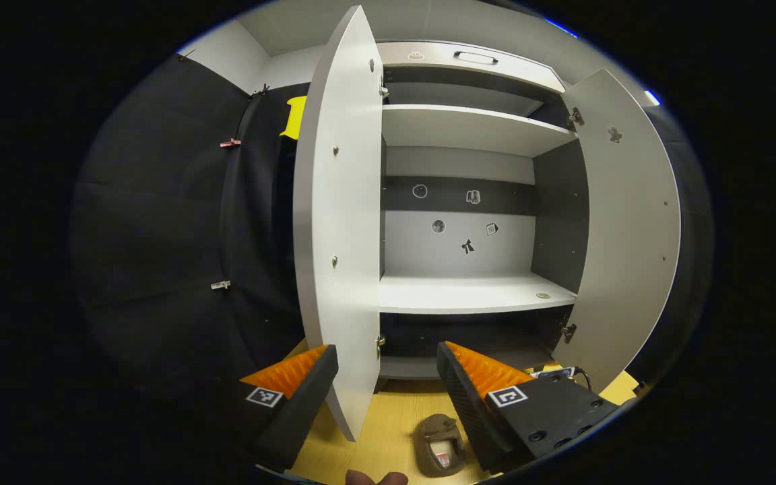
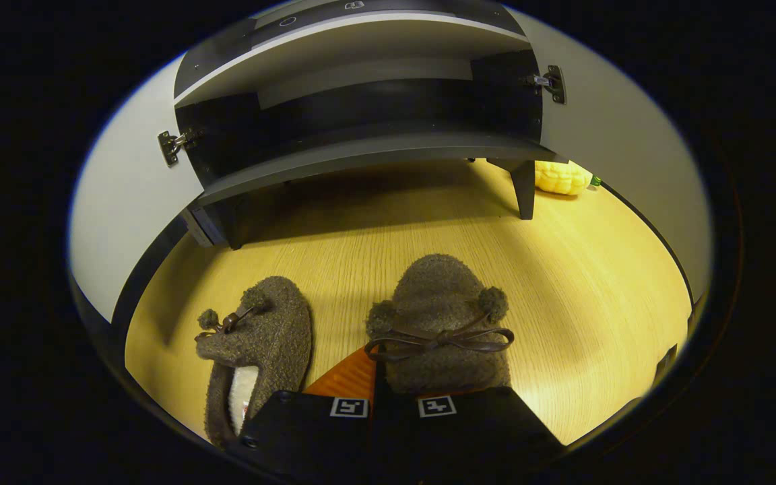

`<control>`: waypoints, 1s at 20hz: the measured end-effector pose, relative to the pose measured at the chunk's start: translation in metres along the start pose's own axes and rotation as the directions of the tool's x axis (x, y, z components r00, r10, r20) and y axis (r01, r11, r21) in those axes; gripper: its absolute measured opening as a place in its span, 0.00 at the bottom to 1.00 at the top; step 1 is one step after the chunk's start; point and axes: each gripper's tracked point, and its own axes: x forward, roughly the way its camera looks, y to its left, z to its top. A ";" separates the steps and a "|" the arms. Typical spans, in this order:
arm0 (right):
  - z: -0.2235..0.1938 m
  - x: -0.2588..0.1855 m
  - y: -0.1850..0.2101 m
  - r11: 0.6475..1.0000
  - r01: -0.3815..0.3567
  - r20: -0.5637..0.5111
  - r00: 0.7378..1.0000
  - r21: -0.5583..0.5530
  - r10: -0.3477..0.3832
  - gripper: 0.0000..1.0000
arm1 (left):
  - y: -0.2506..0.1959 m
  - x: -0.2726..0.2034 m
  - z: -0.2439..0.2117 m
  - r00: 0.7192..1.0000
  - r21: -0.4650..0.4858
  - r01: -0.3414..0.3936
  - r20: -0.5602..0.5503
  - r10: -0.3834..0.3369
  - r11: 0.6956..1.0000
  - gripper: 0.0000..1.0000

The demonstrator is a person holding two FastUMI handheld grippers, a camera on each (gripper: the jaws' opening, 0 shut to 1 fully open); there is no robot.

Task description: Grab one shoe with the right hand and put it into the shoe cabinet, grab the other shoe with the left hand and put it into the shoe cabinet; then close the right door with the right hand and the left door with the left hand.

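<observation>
Two brown fuzzy slippers with bows lie on the wooden floor in front of the shoe cabinet [image 2: 361, 158]. In the right gripper view the right slipper [image 2: 442, 316] looms large just ahead, and my right gripper [image 2: 374, 367] is shut on its rear rim. The left slipper [image 2: 267, 337] rests apart, its pale lining showing. In the left gripper view my left gripper [image 1: 388, 360] hangs open and holds nothing. It is level with the cabinet's lower part, with a slipper [image 1: 438, 448] on the floor below it. Both cabinet doors stand open.
The left door [image 1: 337, 236] juts edge-on towards me, between my left gripper's fingers. The right door [image 1: 627, 236] swings out to the right. Pale shelves [image 1: 469, 293] are bare. A yellow object [image 2: 560, 176] lies behind a cabinet leg [image 2: 525, 188].
</observation>
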 end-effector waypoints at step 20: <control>0.227 -0.165 0.012 0.994 -0.107 0.233 0.967 0.013 0.101 0.12 | -0.039 0.001 0.021 0.997 0.000 0.068 0.028 -0.068 0.998 0.95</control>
